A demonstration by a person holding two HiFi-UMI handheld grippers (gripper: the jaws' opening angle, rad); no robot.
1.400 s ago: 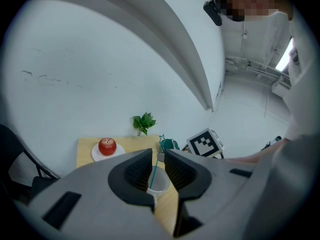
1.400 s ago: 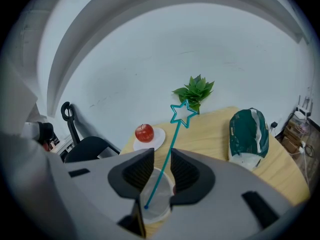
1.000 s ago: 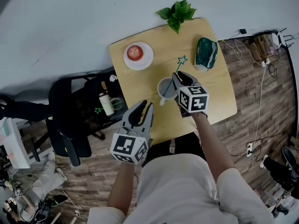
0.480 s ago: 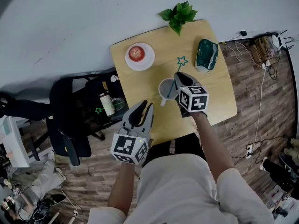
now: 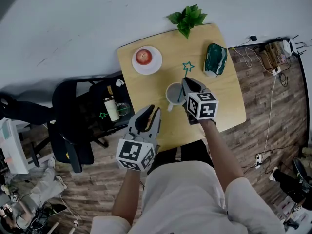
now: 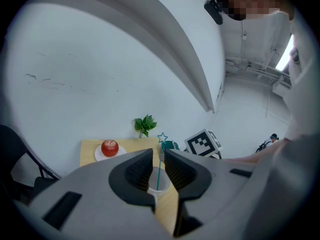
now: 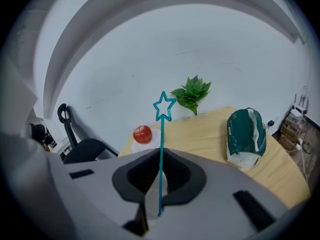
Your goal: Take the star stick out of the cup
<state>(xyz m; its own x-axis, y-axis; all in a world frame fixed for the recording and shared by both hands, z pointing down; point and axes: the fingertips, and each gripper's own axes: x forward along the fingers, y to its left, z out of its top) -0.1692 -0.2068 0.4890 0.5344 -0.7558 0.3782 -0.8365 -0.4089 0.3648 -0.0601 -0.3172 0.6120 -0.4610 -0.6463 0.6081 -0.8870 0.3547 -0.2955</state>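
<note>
A thin teal star stick (image 5: 185,72) stands nearly upright out of the white cup (image 5: 171,92) in the middle of the wooden table (image 5: 224,101). My right gripper (image 5: 187,85) is at the cup's right rim, shut on the stick's stem. In the right gripper view the stick (image 7: 161,149) runs up between the closed jaws, its star above them. My left gripper (image 5: 147,117) hovers at the table's near edge, short of the cup, open with a narrow gap and nothing in it. Through that gap the left gripper view shows the cup (image 6: 156,183) and stick (image 6: 161,139).
A red apple (image 5: 143,57) sits on a white plate (image 5: 152,65) at the far left of the table. A green plant (image 5: 186,17) stands at the back edge, a green bag (image 5: 215,57) at the right. A black chair (image 5: 73,126) stands left of the table.
The right gripper has stayed shut on the stick, which has swung from slanted to nearly upright over the cup. The left gripper has held its place.
</note>
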